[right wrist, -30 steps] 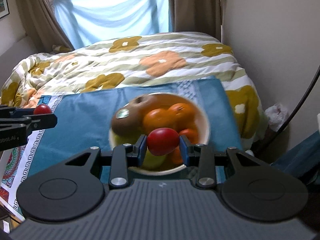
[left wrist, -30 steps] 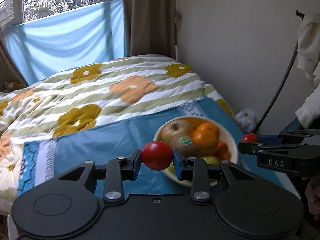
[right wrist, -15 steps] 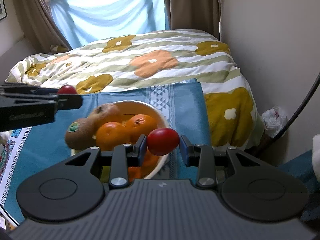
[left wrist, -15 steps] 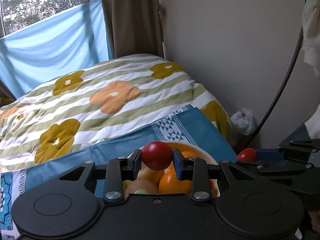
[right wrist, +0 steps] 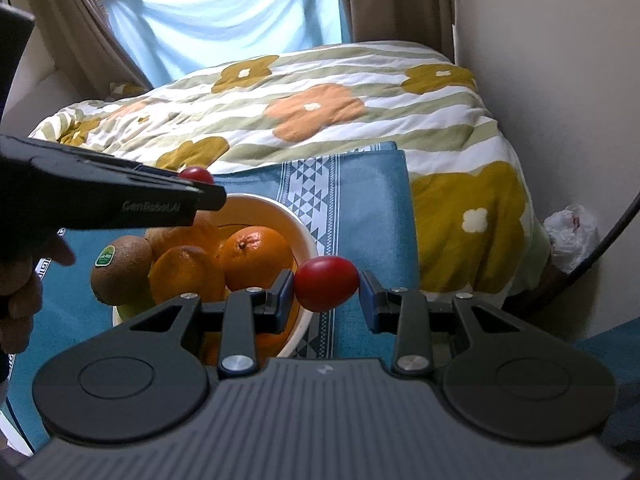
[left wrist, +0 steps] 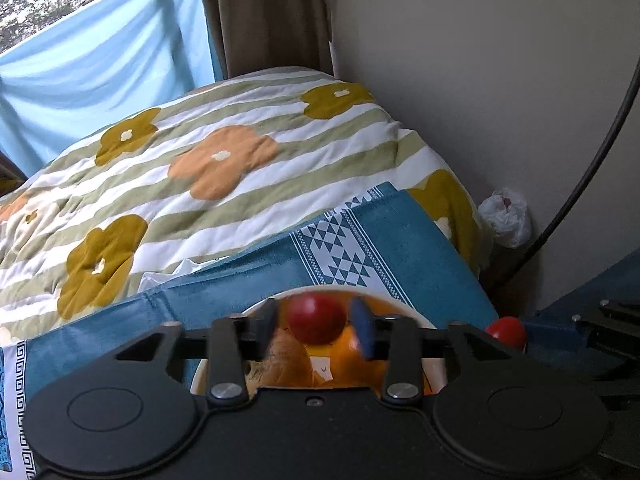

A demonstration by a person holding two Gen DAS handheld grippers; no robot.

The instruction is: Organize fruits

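Both tools have travelled forward over the last second, and the bowl point(right wrist: 308, 240) that sat ahead of them now lies right beneath their tips. From the left wrist view, the left tool point(left wrist: 316, 322) has its fingers drawn apart, blurred, with gaps on either side of the red tomato point(left wrist: 317, 318), which seems caught in mid-release above the oranges; half a second ago those fingers pinched it tight. Seen from the right wrist, the right tool point(right wrist: 326, 292) carries a second tomato point(right wrist: 326, 283) that touches the left pad while the right pad stands clear of it, so this grip looks slackened too. That tomato hangs over the near right rim of the bowl, partly above the blue cloth point(right wrist: 368, 200) on the bed point(right wrist: 320, 92).

To finish well, I would shift the right tool left toward the middle of the bowl before letting go, since a drop here could strike the rim and roll off. Aim for the hollow beside the orange point(right wrist: 256, 256), low and gently. A kiwi point(right wrist: 120, 268) already perches at the left edge.
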